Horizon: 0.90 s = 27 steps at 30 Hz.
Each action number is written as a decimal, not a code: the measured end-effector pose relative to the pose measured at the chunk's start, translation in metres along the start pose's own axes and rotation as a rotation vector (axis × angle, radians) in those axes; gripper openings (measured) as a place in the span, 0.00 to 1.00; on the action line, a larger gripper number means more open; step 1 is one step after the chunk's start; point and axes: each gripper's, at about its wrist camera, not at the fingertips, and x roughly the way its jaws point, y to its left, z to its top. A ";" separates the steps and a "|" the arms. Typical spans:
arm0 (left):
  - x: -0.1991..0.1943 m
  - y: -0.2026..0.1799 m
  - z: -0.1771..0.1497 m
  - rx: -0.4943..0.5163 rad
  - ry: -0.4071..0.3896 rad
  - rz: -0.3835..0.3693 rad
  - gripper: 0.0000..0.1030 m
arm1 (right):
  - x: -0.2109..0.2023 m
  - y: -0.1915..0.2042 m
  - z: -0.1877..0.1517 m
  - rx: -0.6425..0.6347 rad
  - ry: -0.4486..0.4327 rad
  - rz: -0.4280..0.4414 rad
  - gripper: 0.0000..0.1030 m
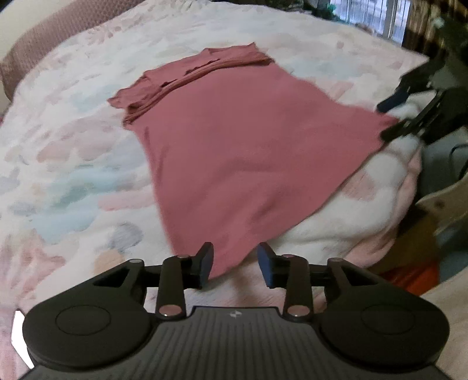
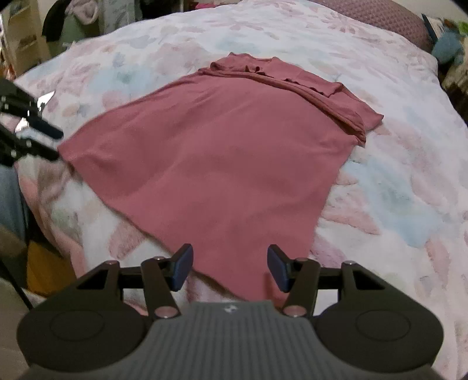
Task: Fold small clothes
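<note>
A dusty-pink shirt [image 1: 234, 140] lies flat on the bed, with its sleeves folded in across the far end; it also shows in the right wrist view [image 2: 222, 152]. My left gripper [image 1: 235, 267] is open and empty, its jaws either side of the shirt's near hem corner. My right gripper [image 2: 229, 267] is open and empty, astride the other hem corner. Each gripper shows in the other's view: the right gripper [image 1: 389, 119] at the shirt's right corner, the left gripper [image 2: 51, 143] at its left corner.
The bed has a white quilt with pastel floral print [image 1: 73, 175], also seen in the right wrist view [image 2: 395, 190]. A mauve pillow [image 2: 389, 17] lies at the far end. The bed edge drops to furniture and floor [image 1: 438, 210]. A blue stuffed toy [image 2: 447, 46] sits beyond.
</note>
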 end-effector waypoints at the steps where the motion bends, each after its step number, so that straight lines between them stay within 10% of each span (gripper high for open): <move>1: 0.001 -0.001 -0.003 0.019 0.008 0.011 0.42 | 0.000 0.000 -0.001 -0.017 -0.001 -0.004 0.51; 13: 0.044 -0.033 -0.007 0.331 0.087 0.170 0.46 | 0.014 0.005 -0.022 -0.116 0.038 -0.013 0.52; 18: 0.061 -0.036 -0.005 0.317 0.107 0.193 0.46 | 0.020 0.010 -0.026 -0.171 0.049 -0.030 0.52; 22: 0.058 -0.030 -0.004 0.230 0.081 0.156 0.24 | 0.029 0.013 -0.027 -0.238 0.060 -0.063 0.51; 27: 0.044 -0.017 -0.003 0.084 0.031 0.142 0.08 | 0.035 0.012 -0.027 -0.266 0.060 -0.097 0.14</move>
